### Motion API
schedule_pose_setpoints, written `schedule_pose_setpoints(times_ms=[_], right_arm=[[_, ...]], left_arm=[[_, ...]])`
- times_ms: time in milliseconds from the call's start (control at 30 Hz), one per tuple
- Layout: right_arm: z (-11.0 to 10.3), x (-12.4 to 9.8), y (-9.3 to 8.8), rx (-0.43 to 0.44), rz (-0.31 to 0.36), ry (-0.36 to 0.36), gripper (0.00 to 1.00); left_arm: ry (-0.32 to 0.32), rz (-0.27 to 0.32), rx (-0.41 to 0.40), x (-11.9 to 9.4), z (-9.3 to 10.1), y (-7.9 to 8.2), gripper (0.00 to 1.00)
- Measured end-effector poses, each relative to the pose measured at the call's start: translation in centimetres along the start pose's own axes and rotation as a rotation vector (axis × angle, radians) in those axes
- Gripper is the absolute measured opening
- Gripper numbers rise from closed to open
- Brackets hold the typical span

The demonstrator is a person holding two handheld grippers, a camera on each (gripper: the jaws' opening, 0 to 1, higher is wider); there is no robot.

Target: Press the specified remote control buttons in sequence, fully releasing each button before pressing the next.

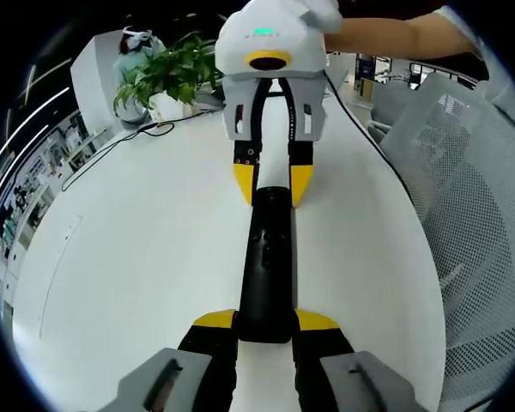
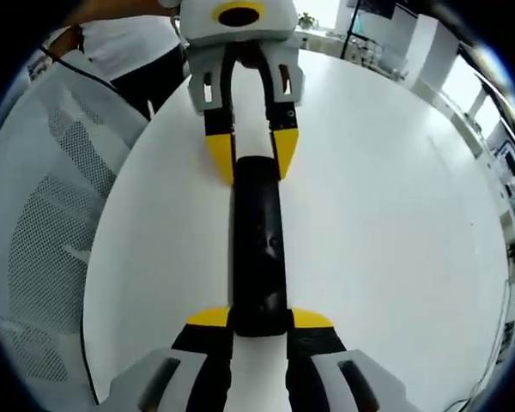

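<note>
A long black remote control (image 1: pixel 266 266) lies lengthwise on the white table (image 1: pixel 137 249), with small buttons along its top face. My left gripper (image 1: pixel 266 322) is shut on the remote's near end, one yellow-tipped finger on each side. From the far side my right gripper (image 1: pixel 272 180) clamps the opposite end. In the right gripper view the same remote (image 2: pixel 259 249) runs up from my right gripper (image 2: pixel 259 319) to the left gripper (image 2: pixel 251 154), which holds the far end.
A potted green plant (image 1: pixel 167 77) and a black cable (image 1: pixel 112 150) sit at the table's far left. A white mesh chair (image 1: pixel 472 197) stands along the table edge, also seen as the chair (image 2: pixel 43 215). A person's arm (image 1: pixel 403 34) reaches in from above.
</note>
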State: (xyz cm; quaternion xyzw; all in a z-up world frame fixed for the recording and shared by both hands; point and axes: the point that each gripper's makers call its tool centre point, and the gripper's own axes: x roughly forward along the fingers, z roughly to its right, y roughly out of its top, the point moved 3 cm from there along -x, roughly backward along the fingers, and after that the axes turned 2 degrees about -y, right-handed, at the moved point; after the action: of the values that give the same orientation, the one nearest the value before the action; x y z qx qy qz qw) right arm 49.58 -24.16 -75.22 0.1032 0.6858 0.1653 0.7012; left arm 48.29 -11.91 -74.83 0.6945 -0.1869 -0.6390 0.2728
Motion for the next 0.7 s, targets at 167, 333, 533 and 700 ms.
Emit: schedule_pose_setpoints(times_ms=[167,333,533,700], right_arm=[[-0.28,-0.05,0.06,0.007,0.003,-0.009,0.20],[-0.47,-0.13,0.05,0.005,0.010,-0.019,0.20],[-0.46,-0.28,-0.07,0.008,0.014,-0.026,0.20],[-0.03,-0.82,-0.14,0.006,0.019,-0.040,0.19]], left_arm=[[0.001,-0.003,0.000,-0.04,0.03,-0.02,0.23],[0.007,-0.010,0.006,-0.06,0.04,0.05,0.23],[0.003,-0.032,0.019,0.09,-0.05,0.28,0.23],[0.007,-0.037,0.023,0.06,-0.53,0.57,0.23]])
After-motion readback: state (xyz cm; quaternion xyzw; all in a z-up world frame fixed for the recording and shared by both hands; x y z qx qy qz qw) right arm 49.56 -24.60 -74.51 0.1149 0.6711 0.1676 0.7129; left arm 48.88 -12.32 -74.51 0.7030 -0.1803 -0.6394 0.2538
